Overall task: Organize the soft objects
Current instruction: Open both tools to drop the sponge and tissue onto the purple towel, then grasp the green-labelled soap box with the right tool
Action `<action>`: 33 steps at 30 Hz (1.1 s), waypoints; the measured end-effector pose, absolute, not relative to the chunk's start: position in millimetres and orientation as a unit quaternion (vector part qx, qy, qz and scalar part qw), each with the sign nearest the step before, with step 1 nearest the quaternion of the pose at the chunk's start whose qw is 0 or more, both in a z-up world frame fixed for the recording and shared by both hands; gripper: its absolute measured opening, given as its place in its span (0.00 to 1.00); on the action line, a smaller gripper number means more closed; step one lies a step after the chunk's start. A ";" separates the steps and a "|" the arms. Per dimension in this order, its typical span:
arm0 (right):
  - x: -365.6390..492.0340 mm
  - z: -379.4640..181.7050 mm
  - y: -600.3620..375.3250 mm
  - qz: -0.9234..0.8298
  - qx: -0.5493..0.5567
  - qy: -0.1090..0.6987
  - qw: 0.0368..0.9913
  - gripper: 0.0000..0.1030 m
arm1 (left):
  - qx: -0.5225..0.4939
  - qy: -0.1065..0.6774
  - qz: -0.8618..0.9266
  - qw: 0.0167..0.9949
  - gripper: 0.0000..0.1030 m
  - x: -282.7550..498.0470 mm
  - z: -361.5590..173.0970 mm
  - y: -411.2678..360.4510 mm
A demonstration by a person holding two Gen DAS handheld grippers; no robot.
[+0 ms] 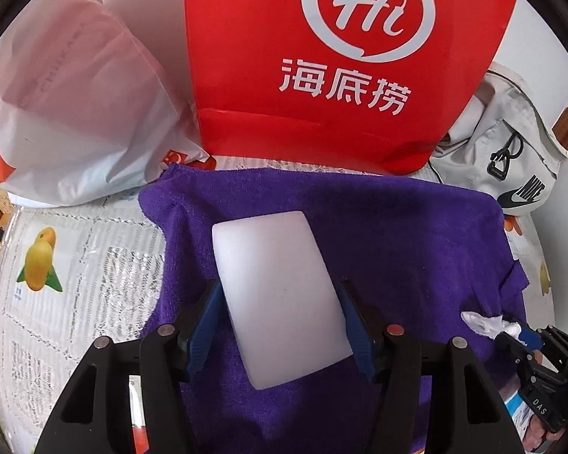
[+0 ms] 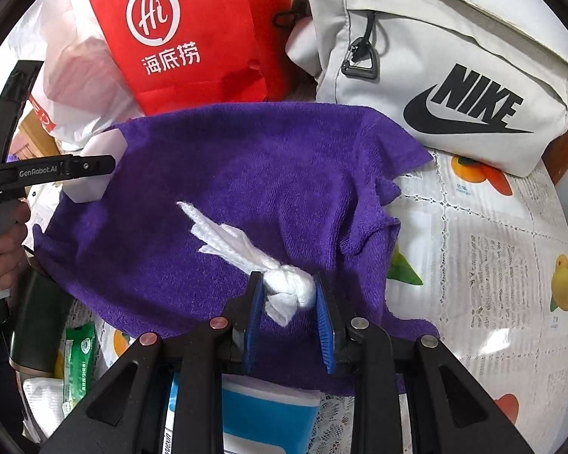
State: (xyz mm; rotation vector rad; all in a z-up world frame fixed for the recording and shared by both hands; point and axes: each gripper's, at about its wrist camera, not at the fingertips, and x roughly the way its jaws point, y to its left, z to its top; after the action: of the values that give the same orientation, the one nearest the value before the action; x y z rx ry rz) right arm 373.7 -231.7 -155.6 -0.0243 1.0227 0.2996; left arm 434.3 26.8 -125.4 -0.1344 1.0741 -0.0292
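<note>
White rectangular foam block (image 1: 280, 299), light, squashy: pinched mid-length by left gripper (image 1: 280, 325). Knotted white tissue twist (image 2: 284, 287), at four o'clock, clamped in right gripper (image 2: 289, 302); over purple terry towel (image 1: 397, 246).

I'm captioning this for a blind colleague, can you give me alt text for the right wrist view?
The right tool grips a knotted white tissue over a purple towel spread on a fruit-print tablecloth. Behind stand a red paper bag and a white Nike bag; at left, the left tool holds a white block.
</note>
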 end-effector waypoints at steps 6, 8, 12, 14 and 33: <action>365.5 -141.1 -226.7 0.149 -0.030 0.457 0.876 0.65 | -0.059 0.502 -0.014 0.863 0.78 430.8 -118.0 26.2; 362.5 -134.4 -225.5 0.148 -0.038 0.448 0.881 0.65 | -0.060 0.501 -0.011 0.864 0.78 426.5 -113.4 27.7; 351.5 -120.8 -228.0 0.140 -0.033 0.436 0.888 0.65 | -0.064 0.492 0.001 0.868 0.78 412.0 -102.6 34.3; 340.4 -113.1 -230.2 0.143 -0.019 0.427 0.893 0.65 | -0.065 0.485 0.005 0.872 0.78 400.1 -94.2 38.4; 214.8 -109.8 -161.6 0.239 -0.084 0.416 0.873 0.55 | -0.077 0.455 0.001 0.887 0.78 263.7 -67.4 68.8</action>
State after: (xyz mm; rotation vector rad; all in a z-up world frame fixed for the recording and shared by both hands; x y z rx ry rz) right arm 214.8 -161.6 -109.8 -0.1746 0.8693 0.4988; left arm 263.7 68.8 -67.4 -0.1608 0.9456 0.0022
